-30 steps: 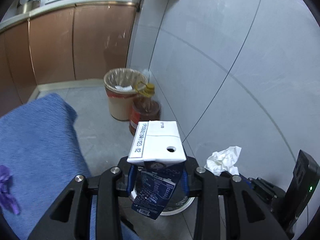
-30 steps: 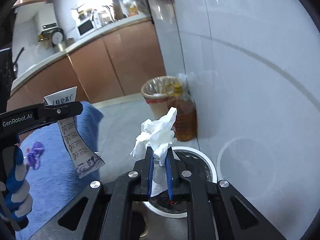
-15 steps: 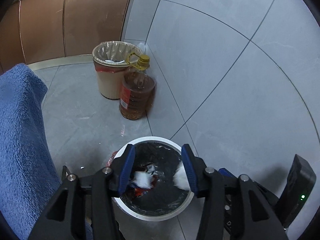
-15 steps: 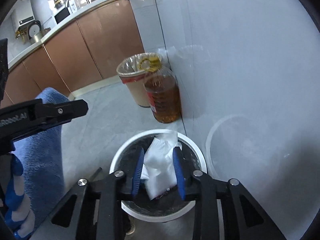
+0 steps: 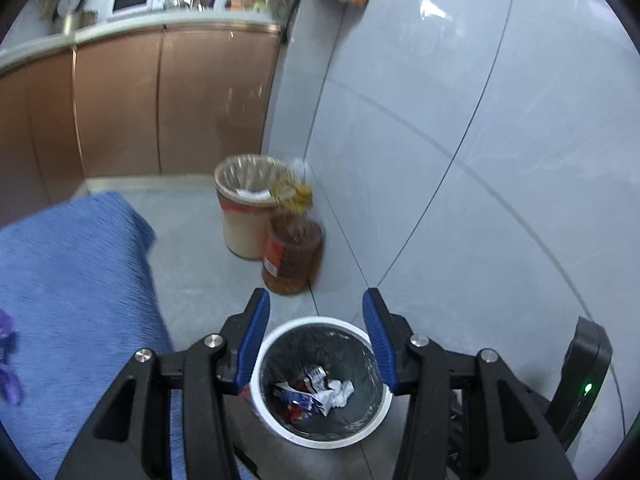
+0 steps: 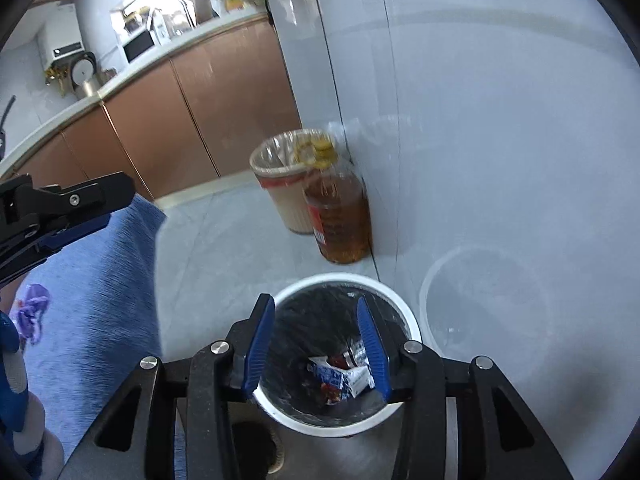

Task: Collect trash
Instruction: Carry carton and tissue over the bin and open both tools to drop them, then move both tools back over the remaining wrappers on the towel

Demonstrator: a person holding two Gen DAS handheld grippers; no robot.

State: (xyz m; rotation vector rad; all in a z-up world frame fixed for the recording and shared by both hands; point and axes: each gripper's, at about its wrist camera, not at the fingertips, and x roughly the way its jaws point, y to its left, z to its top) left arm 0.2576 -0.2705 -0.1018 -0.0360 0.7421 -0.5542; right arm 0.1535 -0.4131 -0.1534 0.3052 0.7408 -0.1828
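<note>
At twelve o'clock we see an oil bottle beside a lined bin. Our left gripper is apart and empty; our right gripper is opening, empty. The carton lies flat in the white bin.

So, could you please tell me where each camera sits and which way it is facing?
Left wrist: on the left tongs, looking down over the white bin; its own open blue pads show.
Right wrist: on the right tongs, above that bin; its pads are opening with nothing between, and the left tongs show.
Shared: bin, oil bottle, lined basket, blue cloth.
</note>
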